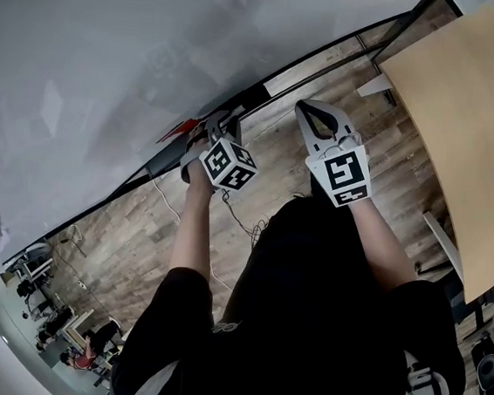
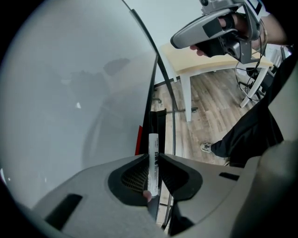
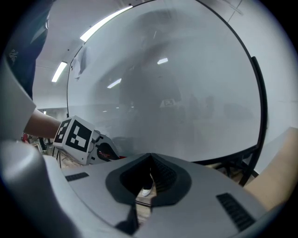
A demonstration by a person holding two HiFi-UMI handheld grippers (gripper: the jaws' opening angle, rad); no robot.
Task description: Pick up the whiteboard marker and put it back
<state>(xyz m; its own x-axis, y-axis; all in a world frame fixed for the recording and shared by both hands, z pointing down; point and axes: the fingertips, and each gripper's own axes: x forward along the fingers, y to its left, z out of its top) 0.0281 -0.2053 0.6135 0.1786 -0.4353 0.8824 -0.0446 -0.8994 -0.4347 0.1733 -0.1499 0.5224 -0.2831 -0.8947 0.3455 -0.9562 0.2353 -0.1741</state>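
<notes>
The whiteboard marker has a white barrel with dark print and a black cap end pointing away. My left gripper is shut on its barrel, pointing steeply down along the whiteboard's black edge frame. In the head view the left gripper sits close to the board's lower rail, next to a red item. My right gripper is held beside it to the right, shut with nothing between its jaws. The marker itself is hidden in the head view.
A light wooden table with white legs stands to the right of the board. Wood flooring lies below, with a cable trailing across it. The person's black clothing fills the lower middle.
</notes>
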